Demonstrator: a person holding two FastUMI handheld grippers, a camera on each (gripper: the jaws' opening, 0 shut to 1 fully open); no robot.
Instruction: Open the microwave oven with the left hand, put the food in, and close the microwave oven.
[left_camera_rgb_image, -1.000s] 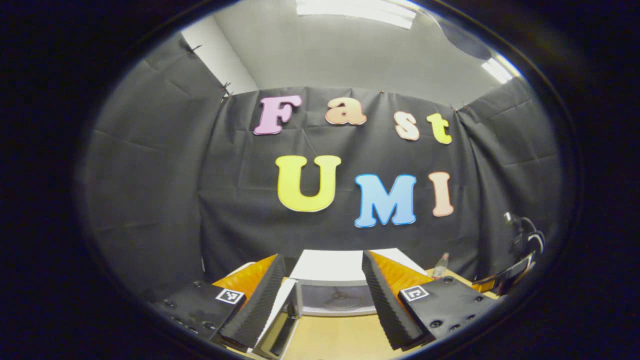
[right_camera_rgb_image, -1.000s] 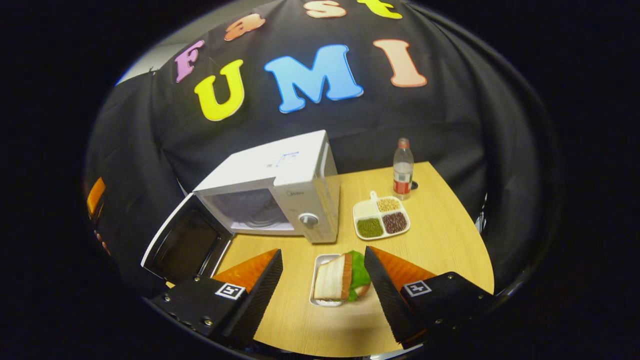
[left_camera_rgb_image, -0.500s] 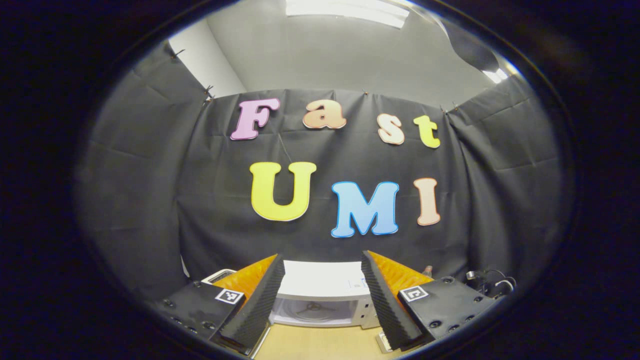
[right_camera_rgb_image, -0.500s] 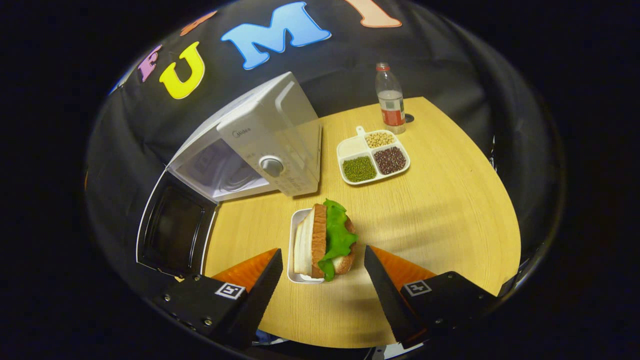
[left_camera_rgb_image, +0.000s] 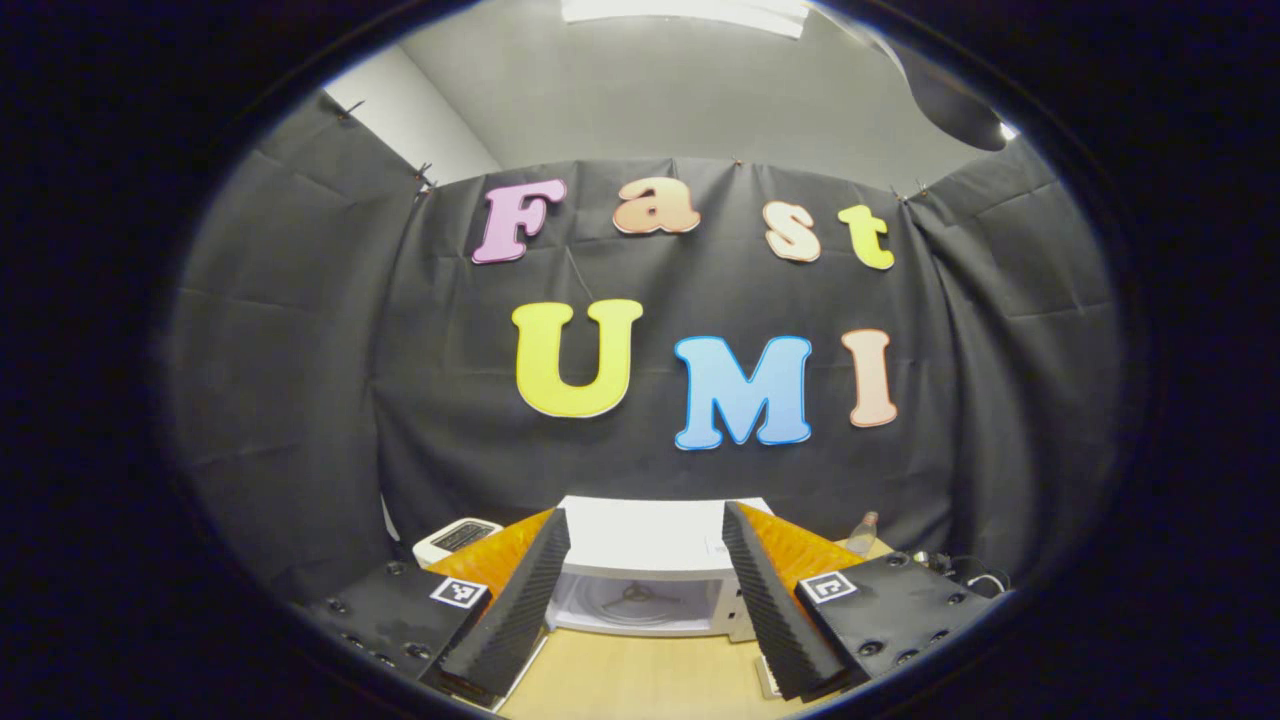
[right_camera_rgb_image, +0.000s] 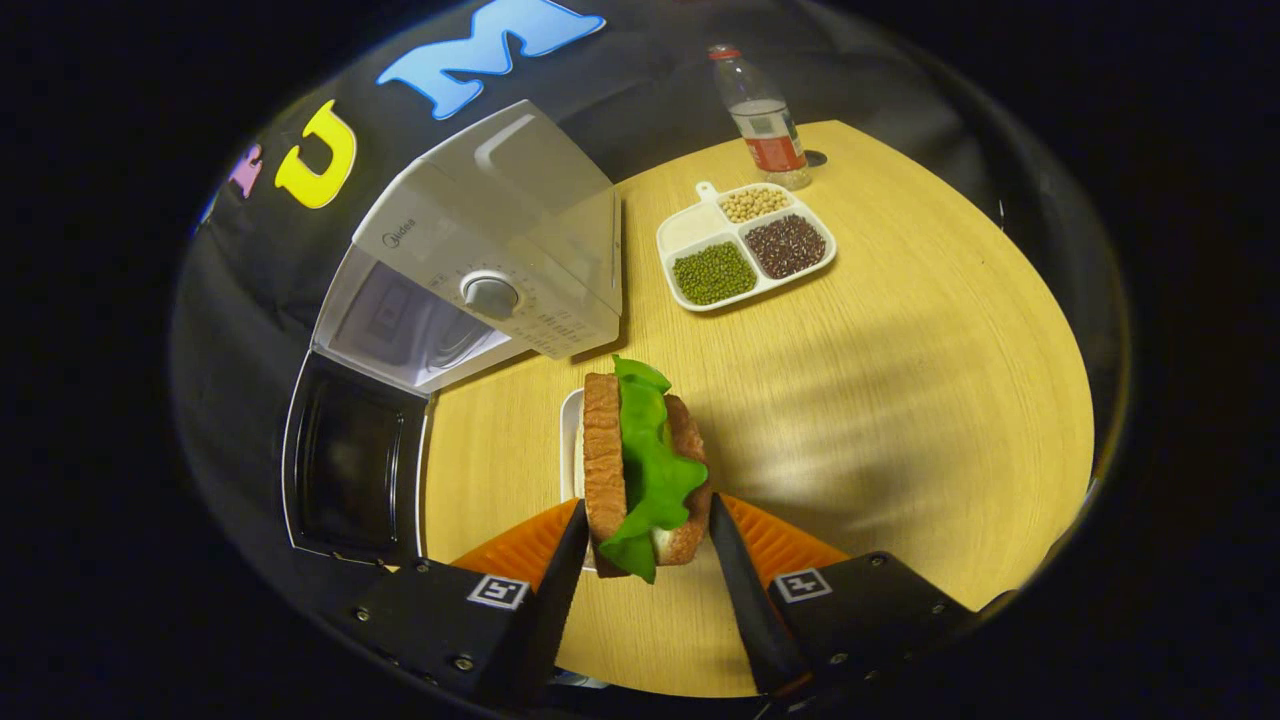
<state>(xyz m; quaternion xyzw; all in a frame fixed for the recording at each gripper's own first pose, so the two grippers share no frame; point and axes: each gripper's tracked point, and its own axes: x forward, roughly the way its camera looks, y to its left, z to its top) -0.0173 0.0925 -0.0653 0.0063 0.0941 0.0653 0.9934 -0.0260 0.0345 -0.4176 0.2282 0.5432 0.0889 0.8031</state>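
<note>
Black cloth walls the booth behind your round wooden table (right_camera_rgb_image: 900, 400), under a grey ceiling with strip lights. On it stands the microwave (right_camera_rgb_image: 500, 250), its door (right_camera_rgb_image: 350, 460) swung fully open at the table's edge. Near it sit a divided dish of beans (right_camera_rgb_image: 745, 245) and a bottle (right_camera_rgb_image: 762, 115). Your right gripper (right_camera_rgb_image: 640, 545) has narrowed around the sandwich (right_camera_rgb_image: 640, 460) on its white tray; contact is uncertain. Your left gripper (left_camera_rgb_image: 640, 590) is held wide, facing the microwave with nothing between its fingers.
</note>
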